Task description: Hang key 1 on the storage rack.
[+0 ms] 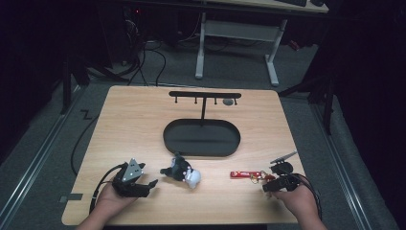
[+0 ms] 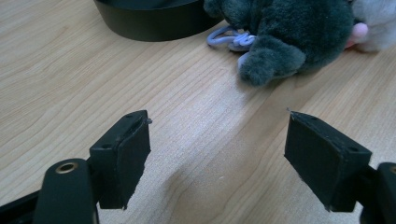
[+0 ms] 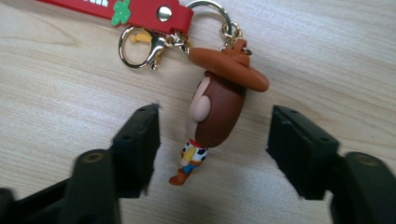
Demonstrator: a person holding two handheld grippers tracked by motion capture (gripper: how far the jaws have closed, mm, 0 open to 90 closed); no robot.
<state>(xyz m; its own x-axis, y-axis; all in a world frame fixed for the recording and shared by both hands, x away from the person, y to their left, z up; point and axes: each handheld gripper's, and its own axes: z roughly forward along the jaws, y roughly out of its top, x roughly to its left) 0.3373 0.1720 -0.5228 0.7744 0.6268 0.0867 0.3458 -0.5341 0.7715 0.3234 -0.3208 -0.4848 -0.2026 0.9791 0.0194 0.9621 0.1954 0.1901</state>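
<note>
A keychain lies on the wooden table point(image 1: 143, 120) at the front right: a red strap point(image 1: 241, 175) point(image 3: 140, 11), a gold clasp point(image 3: 140, 49) and a small cowboy figure point(image 3: 219, 107) with a brown hat. My right gripper point(image 1: 270, 178) point(image 3: 215, 149) is lowered over the figure, which lies between the two jaws with a gap on each side; the gripper is open. A dark grey and white plush toy point(image 1: 182, 171) point(image 2: 289, 28) rests near the front centre. My left gripper point(image 1: 149, 187) point(image 2: 217, 154) sits open just left of the plush, nothing between its jaws.
A black stand with an oval base tray point(image 1: 201, 139) point(image 2: 149, 18) and a top bar with hooks point(image 1: 205, 94) occupies the middle and back of the table. A white desk frame point(image 1: 237, 43) is on the floor beyond the table.
</note>
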